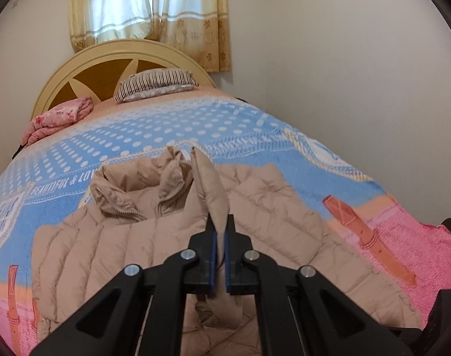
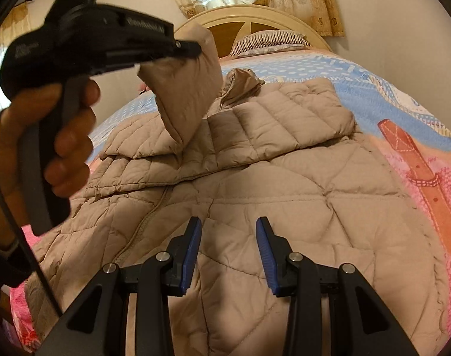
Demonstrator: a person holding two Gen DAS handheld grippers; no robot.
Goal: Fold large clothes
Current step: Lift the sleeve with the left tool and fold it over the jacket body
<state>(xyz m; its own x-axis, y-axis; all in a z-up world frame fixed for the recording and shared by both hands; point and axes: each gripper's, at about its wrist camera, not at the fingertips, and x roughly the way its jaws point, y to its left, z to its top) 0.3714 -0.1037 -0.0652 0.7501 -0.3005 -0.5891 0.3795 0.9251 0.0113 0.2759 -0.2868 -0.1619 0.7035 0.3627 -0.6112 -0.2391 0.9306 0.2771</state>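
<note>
One beige quilted jacket (image 2: 255, 184) spread on bed (image 1: 418, 237), collar toward headboard (image 1: 86, 68); left hand-held gripper (image 1: 221, 222) clamped narrow on jacket sleeve (image 2: 184, 89), lifted above jacket; right hand-held gripper (image 2: 228, 231) spread wide, holding nothing, hovering over jacket's lower half.

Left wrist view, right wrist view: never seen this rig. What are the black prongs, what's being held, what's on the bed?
No robot: a person holds a hand-held gripper in each hand, with a fisheye camera looking along its two fingers. In the left wrist view, the left hand-held gripper is shut on a sleeve of the beige jacket. The right wrist view shows that sleeve lifted off the jacket; the right hand-held gripper is open above it, holding nothing. The jacket lies on a blanket on the bed, with a pillow by the headboard.
</note>
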